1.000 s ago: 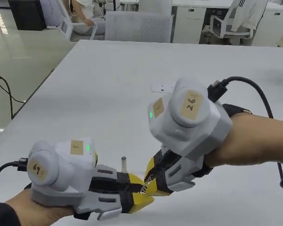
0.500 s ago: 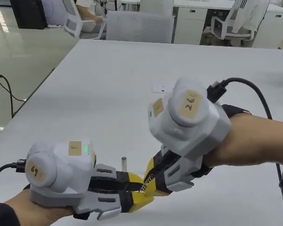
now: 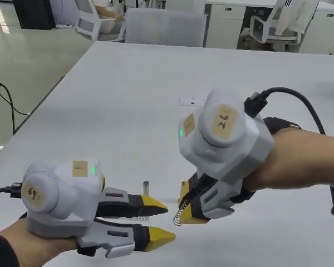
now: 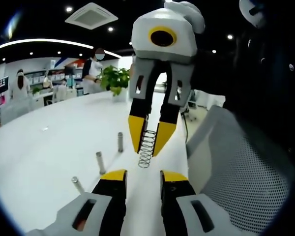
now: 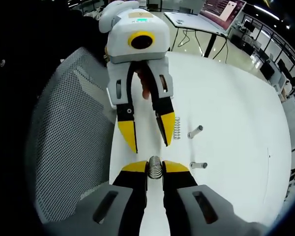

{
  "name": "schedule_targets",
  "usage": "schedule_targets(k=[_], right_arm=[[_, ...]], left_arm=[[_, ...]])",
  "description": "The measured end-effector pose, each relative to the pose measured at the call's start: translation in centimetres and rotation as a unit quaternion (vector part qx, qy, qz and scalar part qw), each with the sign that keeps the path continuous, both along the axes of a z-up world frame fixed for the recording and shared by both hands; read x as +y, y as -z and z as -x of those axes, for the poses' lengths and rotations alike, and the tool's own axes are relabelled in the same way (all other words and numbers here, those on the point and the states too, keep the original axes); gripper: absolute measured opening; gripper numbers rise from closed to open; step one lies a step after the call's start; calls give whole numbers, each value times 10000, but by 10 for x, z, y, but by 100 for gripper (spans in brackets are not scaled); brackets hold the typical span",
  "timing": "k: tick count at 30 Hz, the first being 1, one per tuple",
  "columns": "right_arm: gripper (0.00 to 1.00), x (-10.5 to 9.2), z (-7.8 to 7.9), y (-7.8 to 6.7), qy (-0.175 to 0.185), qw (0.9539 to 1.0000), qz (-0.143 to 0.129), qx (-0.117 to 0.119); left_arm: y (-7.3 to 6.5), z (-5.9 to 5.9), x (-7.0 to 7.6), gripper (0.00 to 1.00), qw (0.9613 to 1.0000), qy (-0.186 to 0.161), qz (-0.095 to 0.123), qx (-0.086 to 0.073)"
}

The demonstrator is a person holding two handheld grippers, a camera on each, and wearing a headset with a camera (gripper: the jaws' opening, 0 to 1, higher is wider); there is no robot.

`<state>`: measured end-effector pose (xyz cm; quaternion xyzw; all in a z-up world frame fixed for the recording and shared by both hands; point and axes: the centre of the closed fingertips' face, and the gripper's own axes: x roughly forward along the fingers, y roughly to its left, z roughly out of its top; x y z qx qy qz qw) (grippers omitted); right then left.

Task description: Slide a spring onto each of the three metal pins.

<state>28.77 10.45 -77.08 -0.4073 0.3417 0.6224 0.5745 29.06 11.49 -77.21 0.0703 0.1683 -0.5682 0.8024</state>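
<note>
R gripper (image 5: 155, 169) pinches spring (image 4: 146, 147) by top end, above table (image 3: 128, 100), near pins (image 4: 120, 141). L gripper (image 4: 143, 174): jaws spread, empty. Advise: hold spring plumb, centre bore over pin, lower w/o side load.

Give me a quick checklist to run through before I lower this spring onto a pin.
1. Spring gripped: ok. The right gripper has its fingers shut on the spring.
2. Spring's lower end free: ok. It hangs below the fingers.
3. Left gripper out of the way: ok. It is open, holds nothing and sits apart from the spring.
4. Pins upright on the table: ok. Three stand in the left gripper view.
5. Spring over a pin: not ok. It hangs off to one side of them.
6. Which pins already carry a spring: cannot tell.
</note>
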Motion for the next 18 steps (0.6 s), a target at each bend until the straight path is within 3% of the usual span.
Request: schedule_targets(k=[9, 18], right_arm=[[8, -8, -6, 0, 93, 9999, 60, -32], [8, -10, -10, 1, 132, 9999, 88, -40]], left_arm=[[6, -2, 22, 28, 9993, -363, -18, 51], [6, -2, 46, 34, 9959, -891, 91, 88]])
